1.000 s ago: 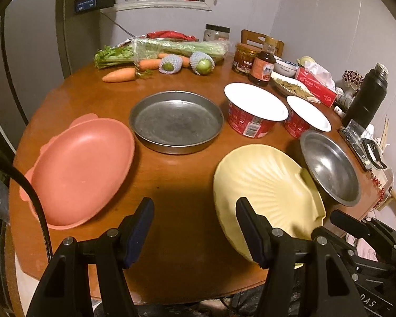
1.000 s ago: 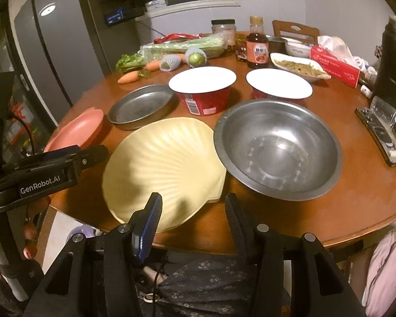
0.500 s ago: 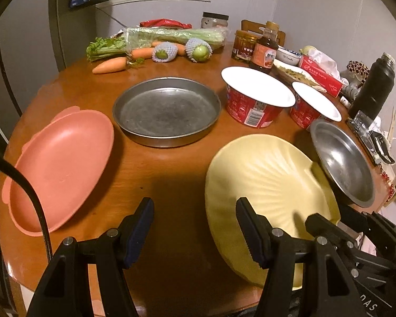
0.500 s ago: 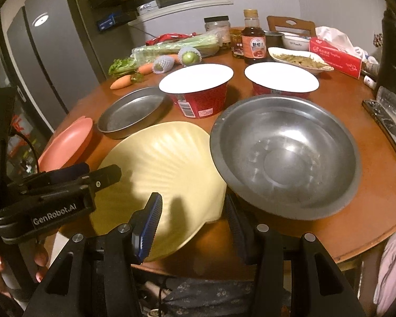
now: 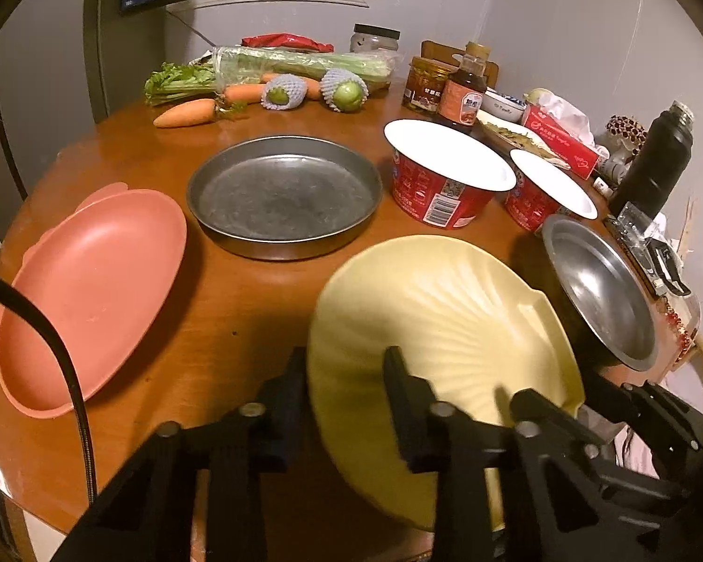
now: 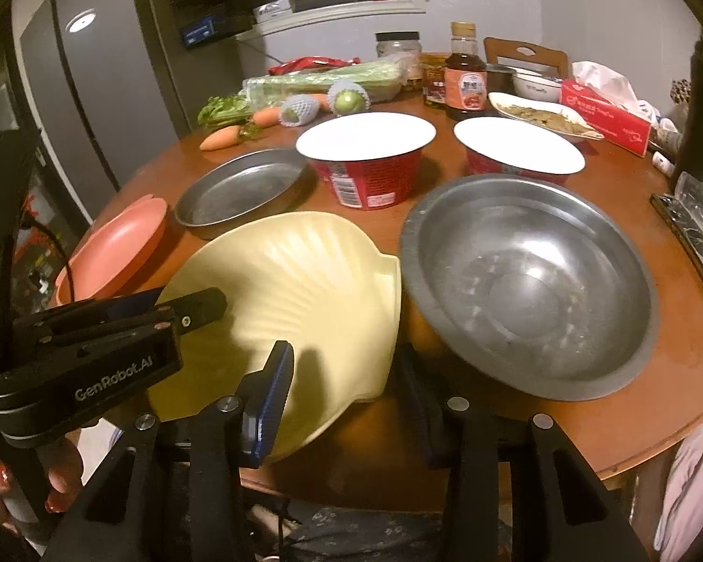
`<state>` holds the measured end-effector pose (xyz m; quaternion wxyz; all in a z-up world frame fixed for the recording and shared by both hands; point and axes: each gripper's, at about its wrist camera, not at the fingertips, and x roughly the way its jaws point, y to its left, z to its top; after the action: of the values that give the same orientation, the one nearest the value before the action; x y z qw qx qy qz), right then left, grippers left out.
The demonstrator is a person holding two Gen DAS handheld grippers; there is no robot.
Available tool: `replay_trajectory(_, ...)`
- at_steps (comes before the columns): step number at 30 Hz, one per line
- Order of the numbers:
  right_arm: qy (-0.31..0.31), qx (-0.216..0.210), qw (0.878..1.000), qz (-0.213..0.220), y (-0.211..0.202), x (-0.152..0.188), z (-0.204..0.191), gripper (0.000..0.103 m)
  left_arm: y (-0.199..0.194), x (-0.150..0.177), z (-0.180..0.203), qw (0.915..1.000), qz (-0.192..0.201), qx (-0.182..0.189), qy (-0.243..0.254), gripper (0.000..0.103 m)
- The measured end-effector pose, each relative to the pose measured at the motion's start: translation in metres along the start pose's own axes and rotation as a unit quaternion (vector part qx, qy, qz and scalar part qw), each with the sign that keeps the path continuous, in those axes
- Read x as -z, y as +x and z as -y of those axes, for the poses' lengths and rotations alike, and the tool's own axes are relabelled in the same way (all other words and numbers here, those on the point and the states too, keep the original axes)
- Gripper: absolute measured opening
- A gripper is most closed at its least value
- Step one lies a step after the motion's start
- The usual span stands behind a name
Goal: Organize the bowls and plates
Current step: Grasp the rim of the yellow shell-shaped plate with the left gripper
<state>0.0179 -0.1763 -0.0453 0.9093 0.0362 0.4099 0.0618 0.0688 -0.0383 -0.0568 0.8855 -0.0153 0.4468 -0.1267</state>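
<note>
Both grippers had hold of the yellow plate [image 5: 445, 309], which sat tilted at the near edge of the table [image 5: 267, 290] with its near rim raised. The left gripper [image 5: 347, 374] was closing, its jaws on either side of the plate's left rim. The right gripper [image 6: 347, 374] clamped the plate's right corner, beside the steel bowl [image 6: 529, 281]. Beyond stood the pink plate [image 5: 89, 290], a metal pan [image 5: 281, 196] and two red bowls [image 5: 445, 173].

Tilted yellow shell plate [image 5: 450, 309] beside steel bowl [image 6: 529, 281].
</note>
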Motion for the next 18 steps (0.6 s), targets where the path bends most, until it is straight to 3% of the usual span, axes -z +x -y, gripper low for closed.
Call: replay_trajectory(18,-0.037,-0.012,0.999,0.01,-0.011,-0.004,-0.034,0.046,-0.036,-0.002,-0.029,0.9991,0.035,-0.007,-0.024,0.028)
